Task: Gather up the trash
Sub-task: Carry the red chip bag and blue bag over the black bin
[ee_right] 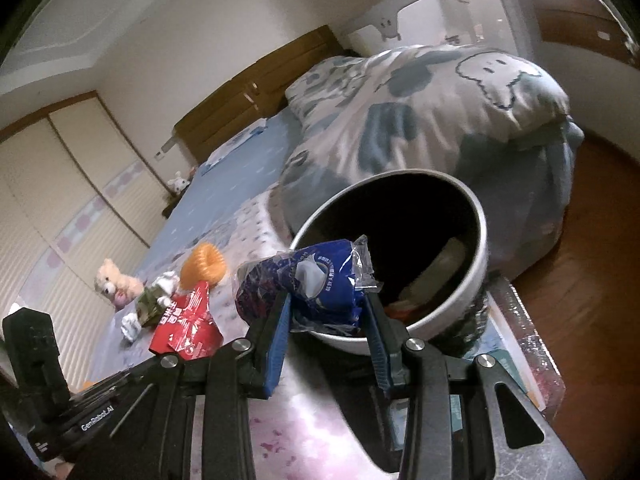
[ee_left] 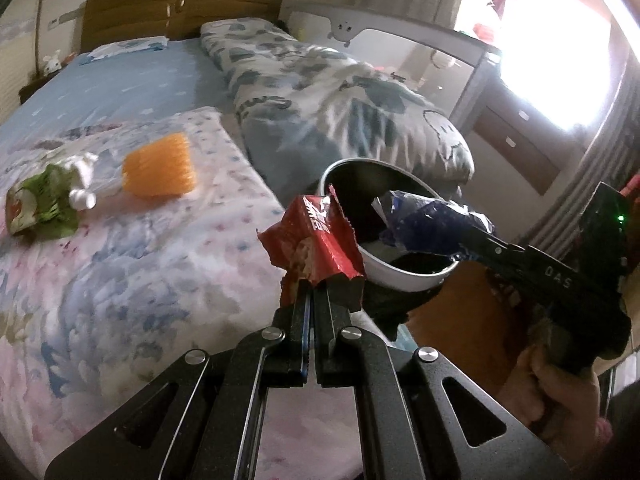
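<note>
My left gripper (ee_left: 320, 292) is shut on a red snack wrapper (ee_left: 316, 244) and holds it just left of a white bin with a black inside (ee_left: 404, 280). My right gripper (ee_right: 326, 300) is shut on a crumpled blue plastic wrapper (ee_right: 320, 284) at the bin's mouth (ee_right: 478, 264); it shows in the left wrist view (ee_left: 432, 226) over the rim. The red wrapper (ee_right: 188, 324) and left gripper body (ee_right: 36, 360) show at lower left of the right wrist view. A green-and-white squashed carton (ee_left: 48, 200) lies on the floral quilt (ee_left: 140, 272).
An orange coiled spring toy (ee_left: 160, 168) lies beside the carton. A folded blue-and-white duvet (ee_left: 340, 96) is piled behind the bin. A small plush bear (ee_right: 116, 284) sits on the bed. Wooden floor (ee_right: 580, 300) lies right of the bed; a cot (ee_left: 400, 40) stands behind.
</note>
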`<state>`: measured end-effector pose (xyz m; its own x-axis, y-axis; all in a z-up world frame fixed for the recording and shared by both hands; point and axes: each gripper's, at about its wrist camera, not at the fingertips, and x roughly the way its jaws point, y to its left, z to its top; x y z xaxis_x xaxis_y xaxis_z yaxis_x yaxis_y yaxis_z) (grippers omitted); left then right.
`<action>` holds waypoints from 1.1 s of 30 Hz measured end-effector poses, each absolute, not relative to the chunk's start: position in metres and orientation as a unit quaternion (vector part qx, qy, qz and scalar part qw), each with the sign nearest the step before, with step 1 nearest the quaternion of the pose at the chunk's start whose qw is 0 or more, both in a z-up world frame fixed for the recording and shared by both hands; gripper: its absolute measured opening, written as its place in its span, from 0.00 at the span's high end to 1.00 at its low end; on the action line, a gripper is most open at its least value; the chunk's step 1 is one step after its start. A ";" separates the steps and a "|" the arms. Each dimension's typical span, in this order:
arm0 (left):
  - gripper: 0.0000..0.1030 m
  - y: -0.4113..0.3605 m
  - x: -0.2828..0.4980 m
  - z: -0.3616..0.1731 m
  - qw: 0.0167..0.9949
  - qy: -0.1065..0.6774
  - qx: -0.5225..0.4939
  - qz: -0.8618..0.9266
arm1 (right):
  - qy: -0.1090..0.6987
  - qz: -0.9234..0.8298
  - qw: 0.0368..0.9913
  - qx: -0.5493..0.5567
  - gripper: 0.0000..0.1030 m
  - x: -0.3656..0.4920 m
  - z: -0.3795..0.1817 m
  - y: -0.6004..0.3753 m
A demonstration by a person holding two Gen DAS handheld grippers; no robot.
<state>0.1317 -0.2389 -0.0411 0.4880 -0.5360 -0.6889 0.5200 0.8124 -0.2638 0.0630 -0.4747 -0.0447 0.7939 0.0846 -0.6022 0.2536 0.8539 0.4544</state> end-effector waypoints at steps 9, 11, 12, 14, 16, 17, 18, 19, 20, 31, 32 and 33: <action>0.99 -0.268 0.139 -0.035 0.858 0.398 0.007 -0.324 | 0.317 -0.075 0.906 0.269 0.65 0.057 -0.049 -0.501; 0.99 -0.273 0.141 -0.035 0.857 0.397 0.011 -0.327 | 0.318 -0.079 0.906 0.268 0.64 0.058 -0.049 -0.504; 0.99 -0.275 0.142 -0.034 0.857 0.398 0.012 -0.328 | 0.318 -0.081 0.906 0.268 0.64 0.058 -0.049 -0.506; 0.99 -0.279 0.145 -0.034 0.855 0.399 0.013 -0.330 | 0.317 -0.083 0.906 0.268 0.65 0.059 -0.049 -0.509; 0.99 -0.283 0.148 -0.035 0.854 0.401 0.015 -0.330 | 0.318 -0.086 0.906 0.266 0.65 0.062 -0.049 -0.511; 0.99 -0.285 0.149 -0.035 0.854 0.402 0.015 -0.331 | 0.318 -0.087 0.906 0.265 0.65 0.062 -0.049 -0.512; 0.99 -0.287 0.150 -0.035 0.853 0.402 0.015 -0.331 | 0.319 -0.088 0.906 0.263 0.64 0.064 -0.049 -0.513; 0.99 -0.289 0.151 -0.036 0.853 0.403 0.017 -0.332 | 0.320 -0.090 0.906 0.262 0.64 0.065 -0.048 -0.515; 0.99 -0.292 0.152 -0.036 0.852 0.403 0.019 -0.332 | 0.320 -0.090 0.906 0.261 0.64 0.066 -0.048 -0.515; 0.99 -0.316 0.161 -0.037 0.848 0.405 0.031 -0.339 | 0.329 -0.101 0.905 0.250 0.64 0.079 -0.049 -0.529; 0.99 -0.318 0.163 -0.037 0.848 0.405 0.033 -0.340 | 0.330 -0.102 0.905 0.249 0.64 0.080 -0.049 -0.530; 0.99 -0.320 0.164 -0.038 0.847 0.406 0.035 -0.341 | 0.331 -0.102 0.905 0.249 0.64 0.081 -0.049 -0.531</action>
